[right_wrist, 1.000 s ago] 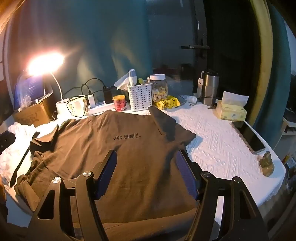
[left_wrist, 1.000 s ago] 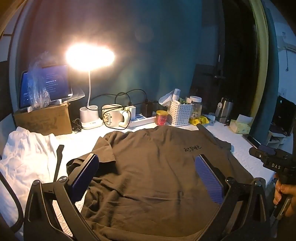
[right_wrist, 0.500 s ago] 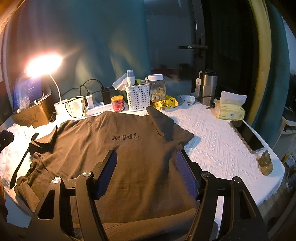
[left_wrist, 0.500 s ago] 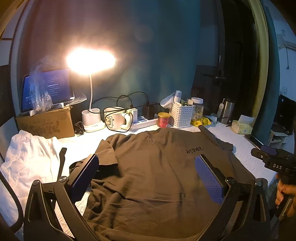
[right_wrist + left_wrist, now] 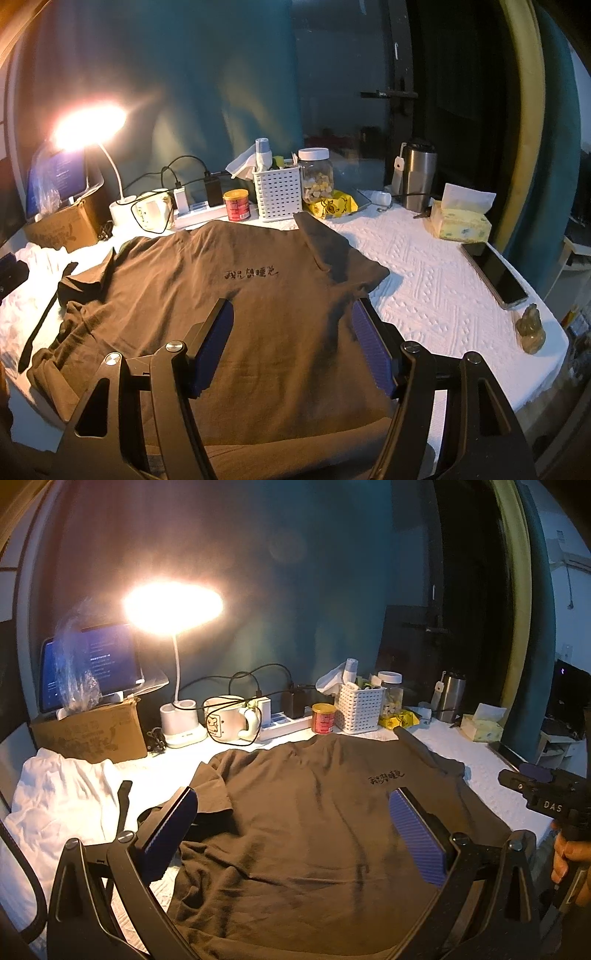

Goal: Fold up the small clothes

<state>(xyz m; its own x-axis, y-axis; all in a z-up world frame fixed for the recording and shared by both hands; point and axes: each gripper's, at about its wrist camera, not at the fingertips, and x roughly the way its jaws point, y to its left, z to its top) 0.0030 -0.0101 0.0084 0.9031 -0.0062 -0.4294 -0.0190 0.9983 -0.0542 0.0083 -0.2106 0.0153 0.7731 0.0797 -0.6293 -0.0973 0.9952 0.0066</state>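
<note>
The brown T-shirt lies spread (sleeve bunched at nine o'clock) on the bench, no fold visible, while both the left gripper and right gripper hover with jaws apart, empty.

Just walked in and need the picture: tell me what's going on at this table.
A person holds a claw in each hand over a brown short-sleeved T-shirt spread flat on the white textured tablecloth. The left claw and right claw are both open and grip nothing. No fold is made yet. A crumpled white garment lies to the left.
</note>
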